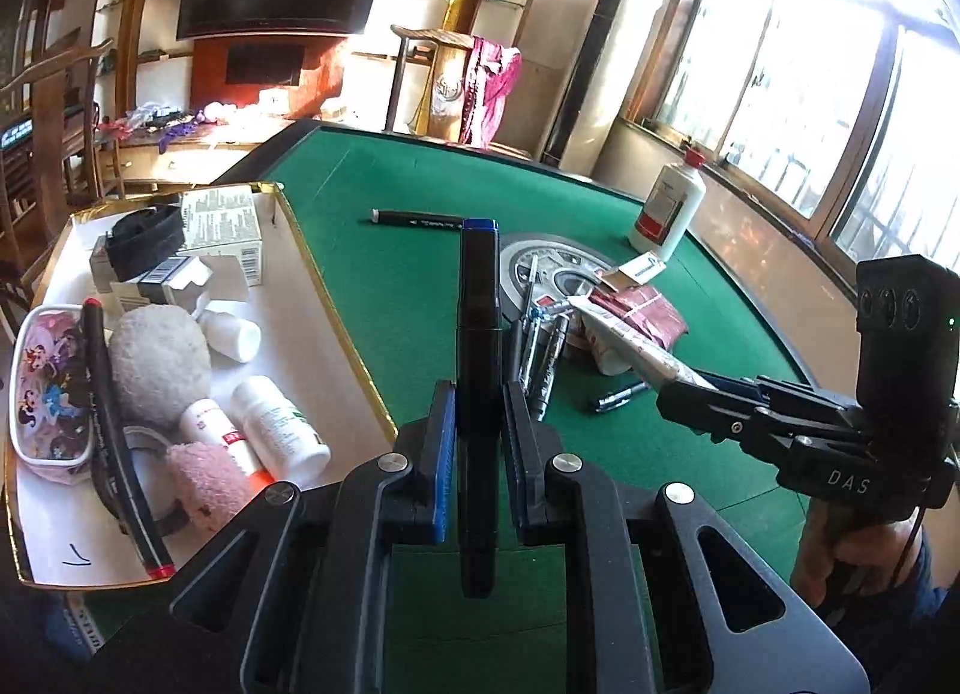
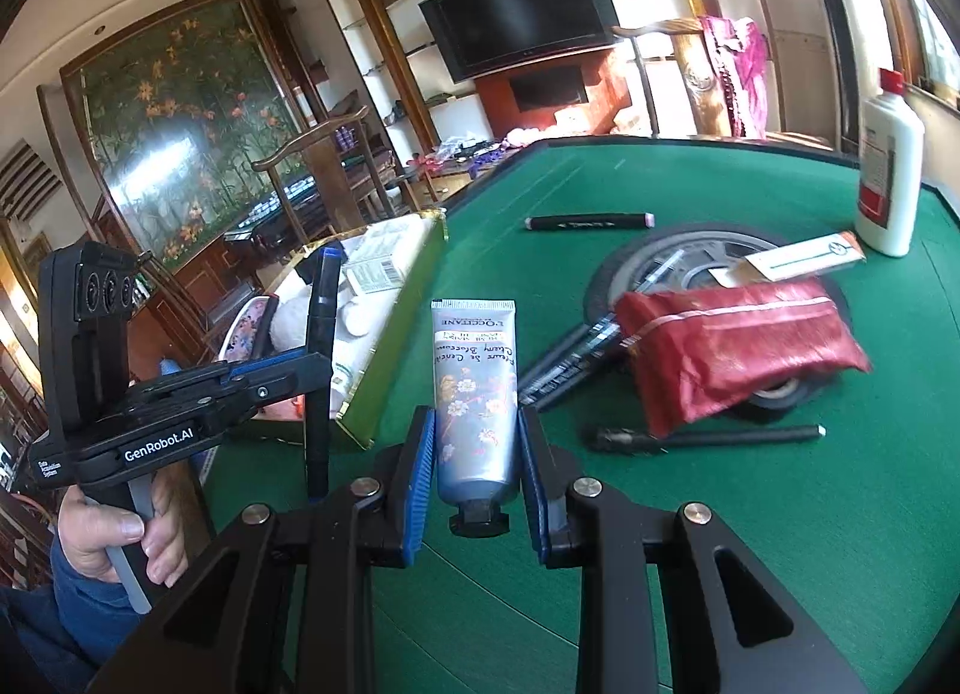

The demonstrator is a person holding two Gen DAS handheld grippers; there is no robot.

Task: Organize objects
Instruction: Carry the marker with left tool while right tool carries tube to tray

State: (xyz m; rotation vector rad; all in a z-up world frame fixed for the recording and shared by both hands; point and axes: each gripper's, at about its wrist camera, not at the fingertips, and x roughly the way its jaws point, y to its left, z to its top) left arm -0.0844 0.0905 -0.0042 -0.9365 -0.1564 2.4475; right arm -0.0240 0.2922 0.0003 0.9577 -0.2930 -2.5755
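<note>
My left gripper [image 1: 477,412] is shut on a black marker with a blue cap [image 1: 478,334], held upright above the green table [image 1: 390,286], just right of the gold-rimmed tray [image 1: 336,334]. It also shows in the right wrist view [image 2: 318,370]. My right gripper [image 2: 474,442] is shut on a floral hand cream tube [image 2: 476,388], cap toward me, above the table; it appears in the left wrist view [image 1: 690,394] with the tube [image 1: 630,346].
The tray holds a pencil case [image 1: 51,388], plush toys, pill bottles [image 1: 279,430], boxes and a red-capped marker [image 1: 114,430]. On the table lie a black marker [image 2: 588,222], a red pouch [image 2: 738,346], pens [image 2: 570,364], a wheel [image 2: 690,256], a white bottle [image 2: 888,172].
</note>
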